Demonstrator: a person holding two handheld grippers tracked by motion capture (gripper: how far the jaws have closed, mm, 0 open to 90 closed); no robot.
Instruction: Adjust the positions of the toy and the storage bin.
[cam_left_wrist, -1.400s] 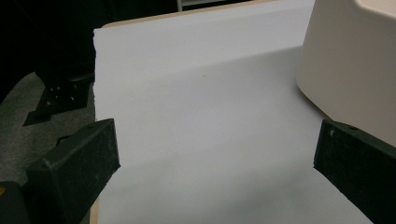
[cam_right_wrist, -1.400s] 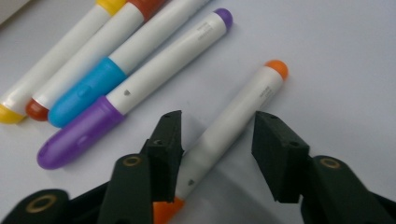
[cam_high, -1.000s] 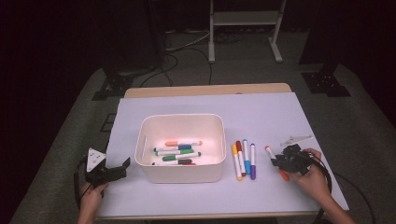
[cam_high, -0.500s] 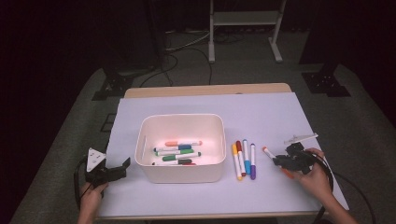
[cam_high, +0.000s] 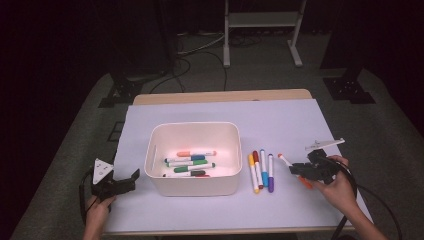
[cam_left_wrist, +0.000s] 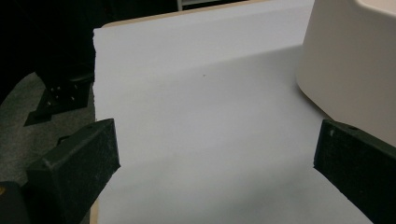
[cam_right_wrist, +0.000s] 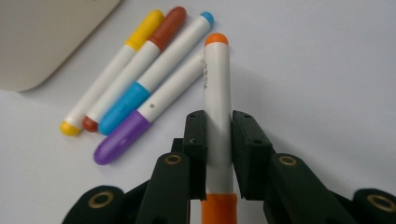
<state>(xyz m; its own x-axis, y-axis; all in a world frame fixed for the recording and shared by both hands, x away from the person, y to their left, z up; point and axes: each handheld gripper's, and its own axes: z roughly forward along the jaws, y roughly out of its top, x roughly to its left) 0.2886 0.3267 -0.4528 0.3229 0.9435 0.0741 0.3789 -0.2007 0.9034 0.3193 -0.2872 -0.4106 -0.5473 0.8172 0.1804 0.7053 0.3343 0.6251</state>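
Right hand-held gripper (cam_right_wrist: 218, 140) clamped on an orange marker (cam_right_wrist: 217, 93), jaws just finished closing around its white barrel; orange end points toward the bin. In the high view the marker (cam_high: 290, 165) sits at the right of the surface (cam_high: 280, 115), just beside four loose markers (cam_high: 261, 171). Left hand-held gripper (cam_high: 125, 182) rests near the white bin (cam_high: 192, 187), jaws wide apart, nothing between them.
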